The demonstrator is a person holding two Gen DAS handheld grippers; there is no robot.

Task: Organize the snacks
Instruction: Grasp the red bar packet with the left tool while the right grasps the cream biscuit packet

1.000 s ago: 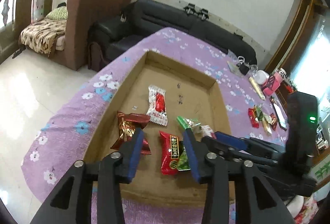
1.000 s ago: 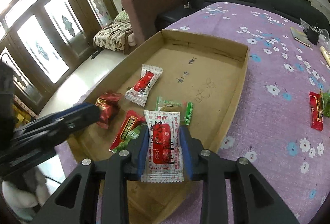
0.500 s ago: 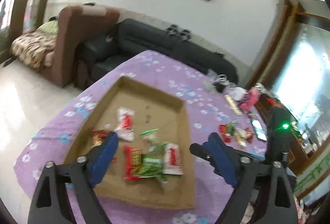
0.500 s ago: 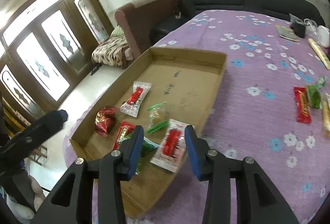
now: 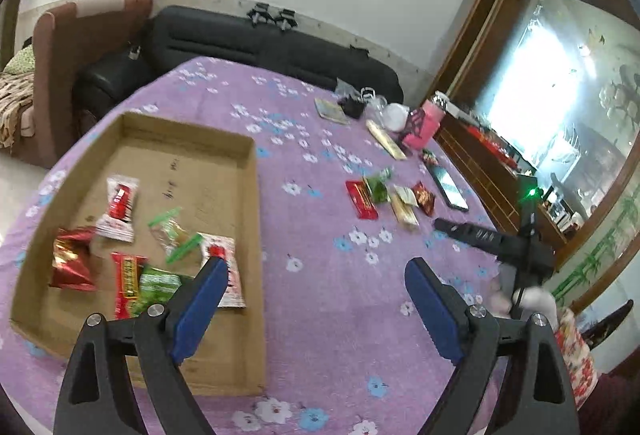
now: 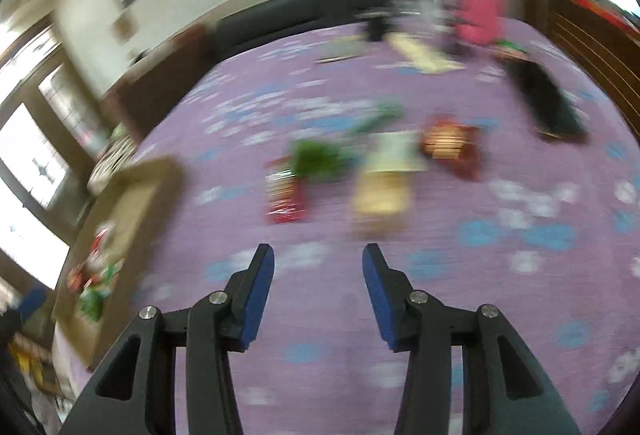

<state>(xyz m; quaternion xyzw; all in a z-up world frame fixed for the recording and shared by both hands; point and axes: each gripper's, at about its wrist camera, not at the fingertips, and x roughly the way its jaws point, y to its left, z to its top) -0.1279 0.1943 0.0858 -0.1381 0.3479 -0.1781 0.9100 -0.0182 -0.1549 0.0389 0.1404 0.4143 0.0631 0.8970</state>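
Note:
A shallow cardboard tray (image 5: 248, 203) lies on the purple flowered tablecloth and holds several snack packets, among them a white-and-red one (image 5: 118, 209) and a crumpled red one (image 5: 72, 259). More loose snacks lie to the right: a red bar (image 5: 361, 199), a green packet (image 5: 378, 189), a yellow one (image 5: 404, 211). My left gripper (image 5: 316, 275) is wide open and empty above the cloth by the tray's right wall. My right gripper (image 6: 318, 255) is open and empty, just short of the blurred loose snacks: red (image 6: 286, 195), green (image 6: 320, 159), yellow (image 6: 380, 191). The tray (image 6: 132, 187) shows at left.
At the table's far side lie a black phone (image 5: 450, 187), a pink box (image 5: 422, 123), a long yellow pack (image 5: 386, 141) and a small booklet (image 5: 332, 111). A black sofa (image 5: 256, 43) stands behind the table. The right gripper's body (image 5: 500, 239) shows at right.
My right gripper let go of the white-and-red packet in the tray and swung right to the loose snacks. My left gripper opened wide and turned right, off the tray.

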